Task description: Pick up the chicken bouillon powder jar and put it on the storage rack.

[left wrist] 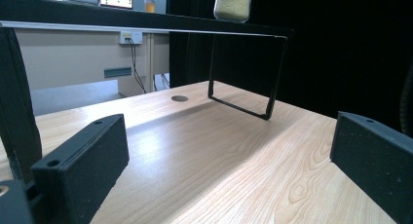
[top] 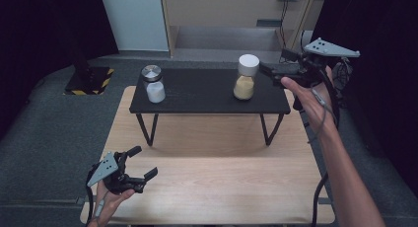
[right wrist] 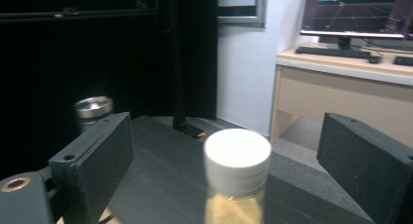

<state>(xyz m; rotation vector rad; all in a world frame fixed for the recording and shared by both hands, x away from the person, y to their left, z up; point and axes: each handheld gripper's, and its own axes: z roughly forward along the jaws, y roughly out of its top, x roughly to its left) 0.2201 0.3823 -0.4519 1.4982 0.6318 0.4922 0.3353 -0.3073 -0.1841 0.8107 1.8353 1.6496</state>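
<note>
Beyond open right gripper [right wrist: 221, 151] — jar [right wrist: 237, 173], base cropped.

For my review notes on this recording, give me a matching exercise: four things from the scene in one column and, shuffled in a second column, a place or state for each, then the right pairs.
Things:
1. white-lid jar
2. metal-lid jar
3. left gripper
4. right gripper

Places or states:
A. open, low over the wooden table, near its front left corner
B. on the black shelf, left end, white contents
C. open, level with the shelf's right end, pointing at a jar
D. on the black shelf, right part, yellowish contents

Pairs: 1-D, 2-B, 3-A, 4-C
</note>
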